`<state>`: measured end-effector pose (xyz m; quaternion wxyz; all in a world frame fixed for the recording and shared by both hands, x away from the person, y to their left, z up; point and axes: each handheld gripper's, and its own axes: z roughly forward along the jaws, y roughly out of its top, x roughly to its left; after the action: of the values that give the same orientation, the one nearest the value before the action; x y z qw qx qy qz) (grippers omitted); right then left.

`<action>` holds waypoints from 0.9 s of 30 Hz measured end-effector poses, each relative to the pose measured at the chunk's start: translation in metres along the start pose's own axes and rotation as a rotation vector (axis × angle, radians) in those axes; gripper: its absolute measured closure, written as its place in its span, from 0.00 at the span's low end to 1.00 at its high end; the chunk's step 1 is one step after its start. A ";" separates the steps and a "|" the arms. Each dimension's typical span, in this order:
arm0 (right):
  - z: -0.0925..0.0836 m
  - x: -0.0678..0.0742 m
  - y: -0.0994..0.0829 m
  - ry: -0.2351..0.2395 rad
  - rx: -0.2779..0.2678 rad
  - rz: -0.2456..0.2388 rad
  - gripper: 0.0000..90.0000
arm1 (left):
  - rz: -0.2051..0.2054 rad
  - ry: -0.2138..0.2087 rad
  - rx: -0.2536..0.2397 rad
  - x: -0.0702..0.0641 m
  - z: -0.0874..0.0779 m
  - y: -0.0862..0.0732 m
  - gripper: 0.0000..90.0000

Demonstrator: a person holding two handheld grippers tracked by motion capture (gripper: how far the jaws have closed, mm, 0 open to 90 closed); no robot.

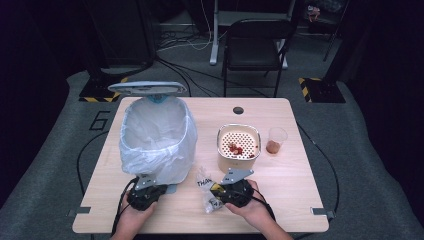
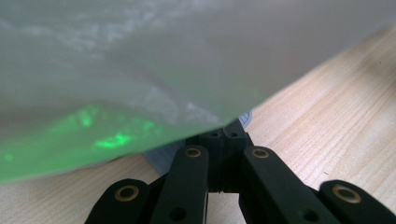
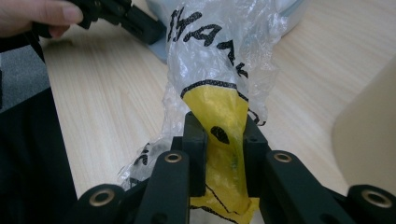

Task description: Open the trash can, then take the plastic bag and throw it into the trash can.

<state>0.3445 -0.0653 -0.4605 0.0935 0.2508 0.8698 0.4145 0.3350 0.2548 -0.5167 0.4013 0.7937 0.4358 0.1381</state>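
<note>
A crumpled clear plastic bag point(image 3: 215, 51) with black lettering and a yellow patch is pinched between the jaws of my right gripper point(image 3: 219, 123), which is shut on it. From above, that bag point(image 1: 205, 187) hangs just off the table in front of the bin, with the right gripper point(image 1: 217, 192) at its right. My left gripper point(image 2: 229, 135) is shut with nothing between its jaws. Its tips rest at a blue-grey pedal point(image 2: 161, 158) under the bin's white liner point(image 2: 140, 70). In the high view the left gripper point(image 1: 150, 189) sits at the foot of the bin point(image 1: 157, 135).
The bin's lid point(image 1: 147, 88) stands open at the back. A cream perforated container point(image 1: 239, 147) with red scraps stands right of the bin, beside a clear cup point(image 1: 276, 140) with reddish contents. The container's wall point(image 3: 369, 126) is close on the right gripper's right.
</note>
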 end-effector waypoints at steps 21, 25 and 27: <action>-0.053 -0.013 0.062 0.012 -0.047 -0.019 0.86 | 0.018 -0.007 0.005 0.000 0.000 0.000 1.00; -0.062 -0.015 0.073 0.014 -0.051 -0.028 0.86 | 0.015 -0.005 0.005 0.000 0.000 0.000 1.00; -0.065 -0.016 0.077 0.013 -0.055 -0.027 0.86 | -0.008 0.009 -0.001 -0.001 0.000 0.000 1.00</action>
<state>0.3618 -0.0765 -0.3602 0.1002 0.2337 0.8619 0.4387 0.3340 0.2542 -0.5167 0.4003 0.7911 0.4408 0.1400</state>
